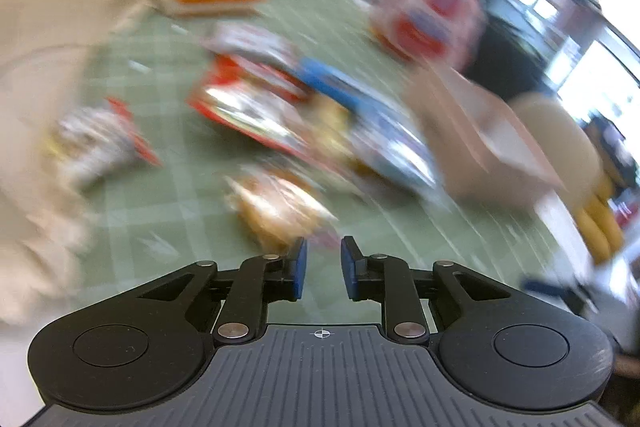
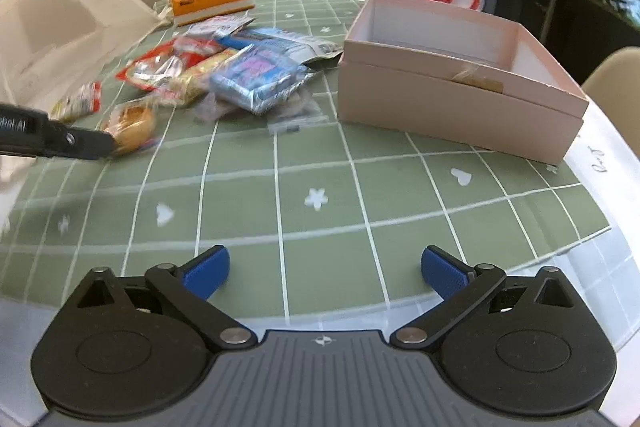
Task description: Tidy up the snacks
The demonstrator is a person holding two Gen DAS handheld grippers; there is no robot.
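Pink card box (image 2: 460,99) rectangular | crinkly foil packets (image 2: 256,79) | left tongs (image 1: 323,267) clenched, empty | right tongs (image 2: 324,269) released

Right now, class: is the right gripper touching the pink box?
Apart. The right wrist view shows the right gripper with open jaws, and a broad stretch of bare green tablecloth lies between it and the pink box.

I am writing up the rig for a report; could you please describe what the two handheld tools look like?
Both match: the left tool and right tool have a ribbed dark grey body, black linkage arms with silver pivot pins, round black side housings, blue textured pads, and a small white crosshair mark on the body.
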